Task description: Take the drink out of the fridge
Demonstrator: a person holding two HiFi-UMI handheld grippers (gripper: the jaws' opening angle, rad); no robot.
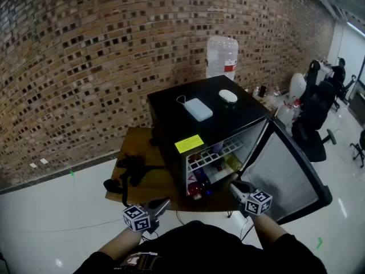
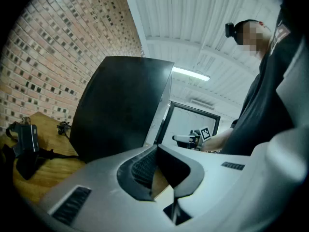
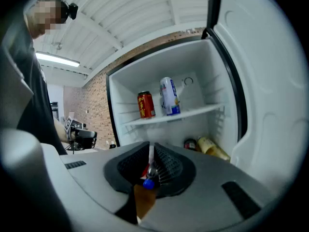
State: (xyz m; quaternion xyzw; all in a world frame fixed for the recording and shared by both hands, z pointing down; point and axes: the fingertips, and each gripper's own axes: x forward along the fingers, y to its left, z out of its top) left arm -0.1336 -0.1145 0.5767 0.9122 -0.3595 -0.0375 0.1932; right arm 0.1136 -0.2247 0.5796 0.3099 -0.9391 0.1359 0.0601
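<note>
Both forearms reach forward from the body toward the near edge of the tabletop [image 1: 153, 181]. The left gripper [image 1: 164, 202] hovers at that edge, left of its middle, slanting forward and right. Its tongs are pressed together on nothing. The right gripper [image 1: 235, 188] sits by the near right corner, aimed into the open fridge [image 1: 171, 104]. Its tongs are all but closed, with only a thin slit between them and nothing pinched. The door [image 1: 291, 176] stands open past the right edge.

On the fridge's shelf a red can [image 3: 145, 105] and a white and blue can [image 3: 169, 96] stand upright side by side, long axes vertical. Below them, on the fridge floor, a yellowish bottle [image 3: 213, 148] lies on its side, running back to front. Black strapped gear [image 1: 132, 167] lies toward the left edge.
</note>
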